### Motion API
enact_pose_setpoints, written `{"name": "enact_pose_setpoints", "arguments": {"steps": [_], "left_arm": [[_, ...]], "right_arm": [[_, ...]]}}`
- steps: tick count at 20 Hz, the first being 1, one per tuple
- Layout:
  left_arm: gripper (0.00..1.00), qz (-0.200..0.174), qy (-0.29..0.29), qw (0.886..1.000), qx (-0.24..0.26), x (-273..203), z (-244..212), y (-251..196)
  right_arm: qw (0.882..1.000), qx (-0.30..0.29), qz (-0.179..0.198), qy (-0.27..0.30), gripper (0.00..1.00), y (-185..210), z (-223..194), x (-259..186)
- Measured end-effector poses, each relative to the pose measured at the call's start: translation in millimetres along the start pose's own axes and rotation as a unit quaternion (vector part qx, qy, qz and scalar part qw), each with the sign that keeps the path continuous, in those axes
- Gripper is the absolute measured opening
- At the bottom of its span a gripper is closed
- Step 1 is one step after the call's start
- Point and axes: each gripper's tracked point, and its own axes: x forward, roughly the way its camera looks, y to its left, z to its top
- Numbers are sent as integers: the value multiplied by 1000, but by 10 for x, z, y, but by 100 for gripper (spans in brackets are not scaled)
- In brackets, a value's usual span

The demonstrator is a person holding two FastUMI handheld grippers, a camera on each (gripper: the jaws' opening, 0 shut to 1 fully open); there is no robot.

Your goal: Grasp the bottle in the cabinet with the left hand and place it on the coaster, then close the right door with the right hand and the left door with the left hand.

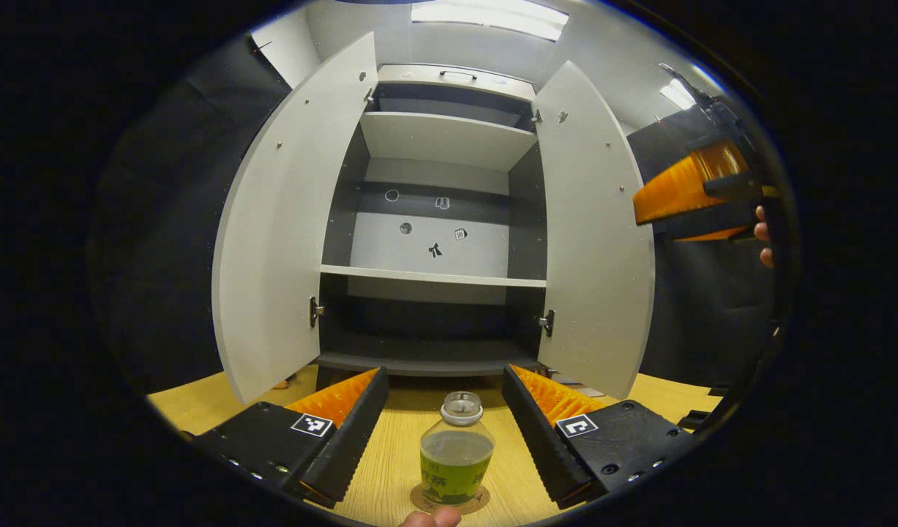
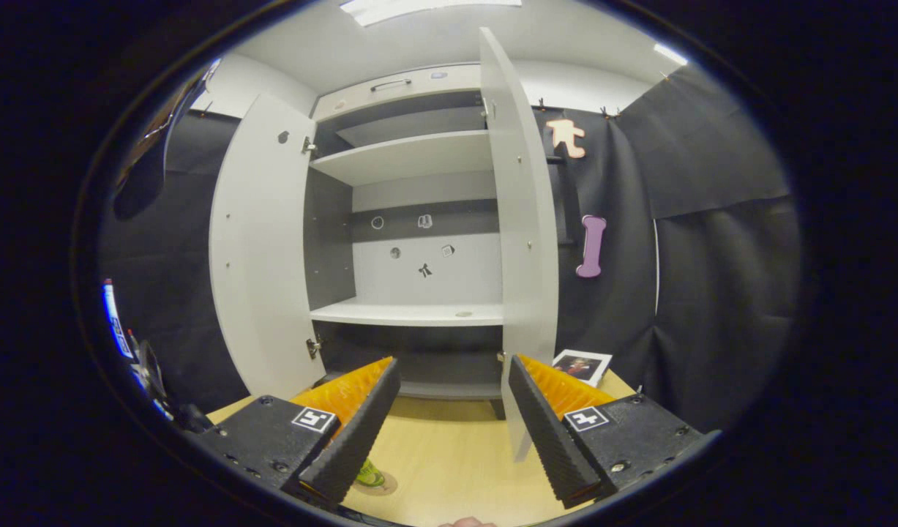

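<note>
Two doors of the grey cabinet [image 1: 434, 219] stand open; my clear green-labelled bottle [image 1: 456, 457] sits on the round coaster [image 1: 419, 503] on the wooden tabletop [image 1: 390, 439]; left tongs [image 1: 445, 446] released around it; right tongs [image 2: 449, 432] released; right door [image 2: 522, 241], left door [image 1: 287, 234] remain.

bottle [image 2: 369, 475] mostly hidden behind tongs, coaster [image 2: 381, 484] perhaps beneath

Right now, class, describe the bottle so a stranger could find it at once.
Start at the tall white cabinet with both doors open. On the wooden table before it, between the left gripper fingers, stands a small clear bottle on a round coaster; its green label marks it out.
</note>
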Motion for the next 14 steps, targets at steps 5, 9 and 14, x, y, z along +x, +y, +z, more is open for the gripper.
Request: {"name": "enact_pose_setpoints", "arguments": {"steps": [5, 9, 14], "left_arm": [[95, -1, -1, 1000, 5, -1, 472, 53], [95, -5, 12, 1000, -6, -26, 616, 115], [95, 22, 29, 999, 8, -109, 558, 285]], "right_arm": [[1000, 18, -12, -10, 98, -109, -111, -26], [999, 34, -29, -3, 99, -291, -304, -103], [996, 59, -51, -39, 99, -737, 70, -140]]}}
